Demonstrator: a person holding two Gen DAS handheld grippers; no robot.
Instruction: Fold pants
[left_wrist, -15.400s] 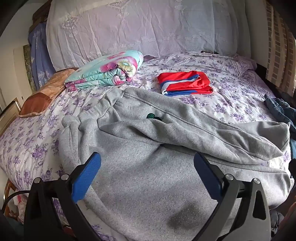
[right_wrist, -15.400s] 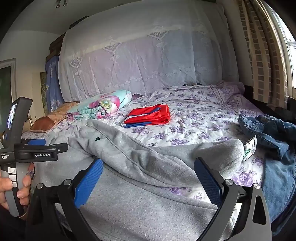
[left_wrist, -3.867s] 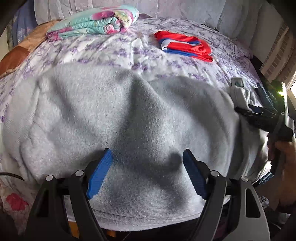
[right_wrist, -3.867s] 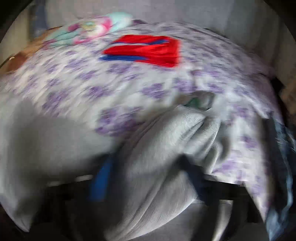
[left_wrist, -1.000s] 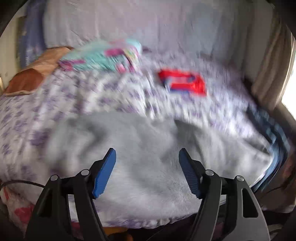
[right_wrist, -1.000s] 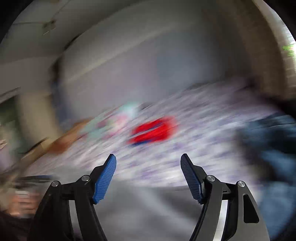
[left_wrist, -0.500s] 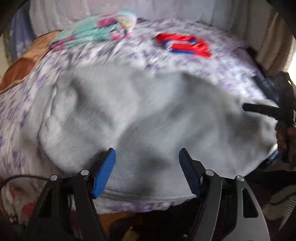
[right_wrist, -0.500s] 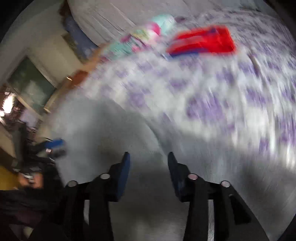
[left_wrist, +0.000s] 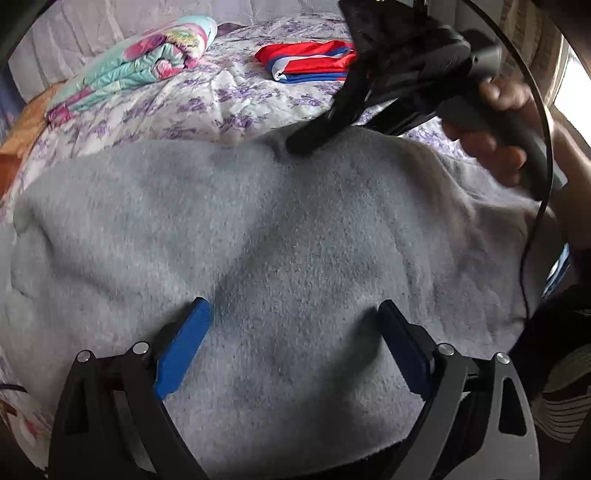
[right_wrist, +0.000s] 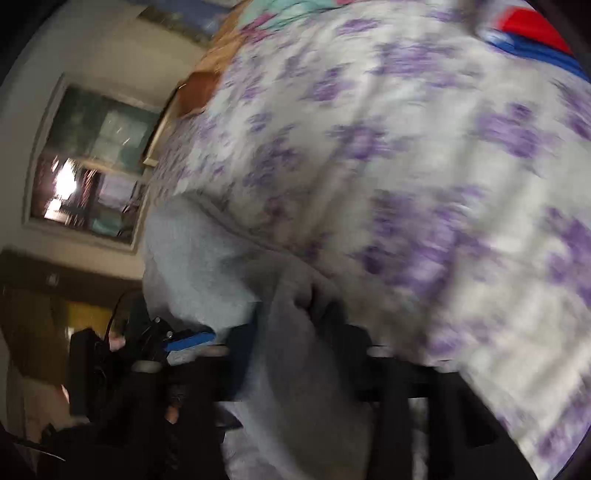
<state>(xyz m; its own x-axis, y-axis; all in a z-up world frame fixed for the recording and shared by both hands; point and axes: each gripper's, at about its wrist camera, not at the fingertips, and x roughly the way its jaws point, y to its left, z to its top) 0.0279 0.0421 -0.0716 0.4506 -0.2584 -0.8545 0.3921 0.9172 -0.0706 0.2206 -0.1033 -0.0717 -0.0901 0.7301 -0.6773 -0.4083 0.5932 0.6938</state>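
The grey sweatpants (left_wrist: 280, 229) lie spread and partly folded across the near part of the bed. My left gripper (left_wrist: 293, 343) is open and empty, hovering just above the near edge of the pants. My right gripper (right_wrist: 295, 332) is shut on a bunch of grey pants fabric (right_wrist: 299, 347) at the far edge of the pants; the left wrist view shows it (left_wrist: 310, 142) pressed onto that far edge, held by a hand (left_wrist: 502, 125). The right wrist view is blurred.
The bed has a white sheet with purple flowers (left_wrist: 207, 96). A folded floral quilt (left_wrist: 140, 66) lies at the back left. A folded red, white and blue garment (left_wrist: 306, 62) lies at the back centre. A window (right_wrist: 92, 162) shows at the left.
My right gripper has swung over to the far edge of the pants and shut on the fabric. My left gripper stays open and has moved closer over the pants.
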